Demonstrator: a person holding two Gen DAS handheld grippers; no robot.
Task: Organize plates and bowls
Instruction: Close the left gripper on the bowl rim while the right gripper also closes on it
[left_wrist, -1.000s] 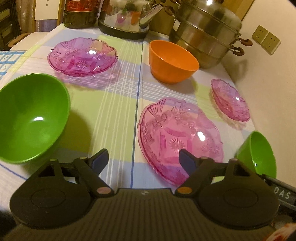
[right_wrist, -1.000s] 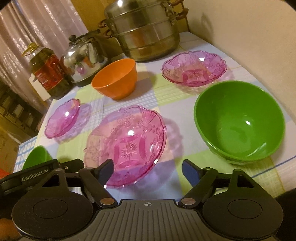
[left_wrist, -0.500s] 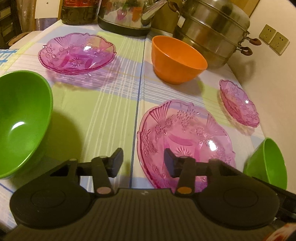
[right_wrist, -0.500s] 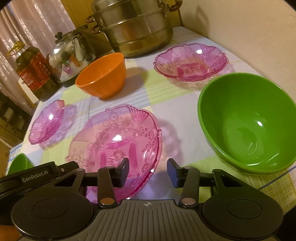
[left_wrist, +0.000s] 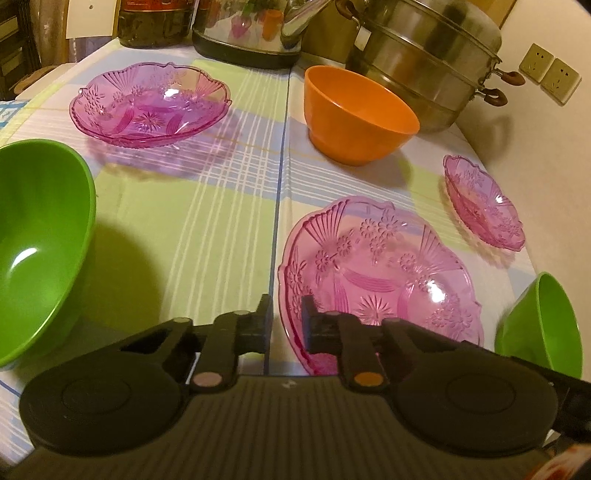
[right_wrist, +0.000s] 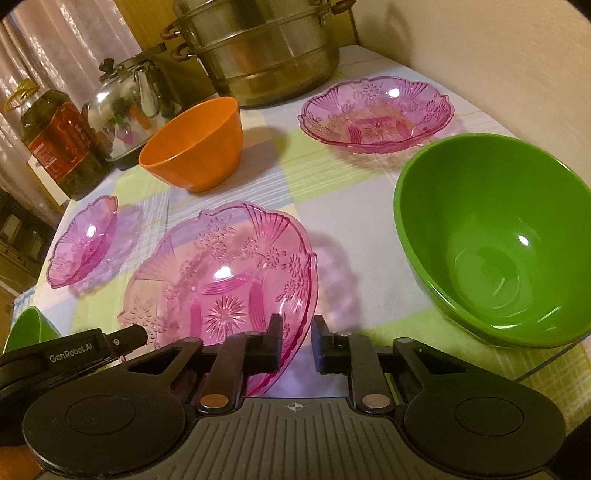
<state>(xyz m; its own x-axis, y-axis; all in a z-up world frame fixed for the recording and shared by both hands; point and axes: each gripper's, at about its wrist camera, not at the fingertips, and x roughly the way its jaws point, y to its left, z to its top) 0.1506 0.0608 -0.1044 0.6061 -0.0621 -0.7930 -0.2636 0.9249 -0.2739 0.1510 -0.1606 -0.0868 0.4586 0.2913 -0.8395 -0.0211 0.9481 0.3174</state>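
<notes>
Clamping opposite rim edges of the large pink cut-glass plate (left_wrist: 380, 273), the left gripper (left_wrist: 284, 325) and right gripper (right_wrist: 295, 343) have just closed their fingers onto it. It sits mid-counter (left_wrist: 192, 221). Nothing appears stacked yet: two more pink dishes, the orange bowl (left_wrist: 354, 114) and both green bowls stand apart.
</notes>
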